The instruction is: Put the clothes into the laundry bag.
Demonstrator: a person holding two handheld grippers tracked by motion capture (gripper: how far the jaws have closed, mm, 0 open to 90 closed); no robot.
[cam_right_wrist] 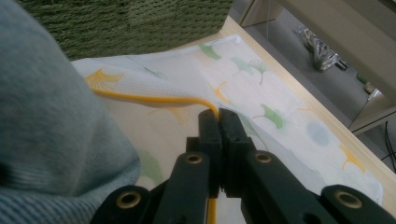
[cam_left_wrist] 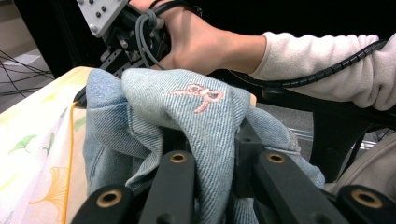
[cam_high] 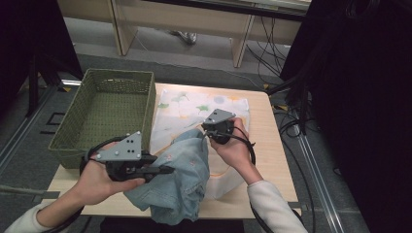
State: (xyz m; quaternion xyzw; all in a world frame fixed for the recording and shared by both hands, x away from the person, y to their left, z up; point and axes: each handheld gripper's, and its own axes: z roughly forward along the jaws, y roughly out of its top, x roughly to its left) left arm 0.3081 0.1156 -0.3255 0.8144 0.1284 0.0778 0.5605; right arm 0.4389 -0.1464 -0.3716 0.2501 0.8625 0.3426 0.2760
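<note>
The denim garment (cam_high: 180, 182) hangs bunched from the left gripper (cam_high: 163, 170), whose jaws are clamped on a fold of it; in the left gripper view the cloth wells up between and over the two black jaws, a small pink embroidered bow (cam_left_wrist: 200, 95) facing the camera. Its lower part drapes over the near edge of the table (cam_high: 272, 160) and lies on the white leaf-printed cloth (cam_high: 194, 109) beyond the jaws. The right gripper (cam_high: 214, 136) sits just past the far end of the denim, its jaws pressed together on the yellow piped hem (cam_right_wrist: 154, 99) of that printed cloth, pinching it at the tip. Judging from this, the step in hand is separating the two pieces: denim lifted, printed cloth held back. The next move probably calls for drawing the denim clear without dragging the cloth beneath, then carrying it toward the green woven basket (cam_high: 104, 114) on the left gripper's far side.
</note>
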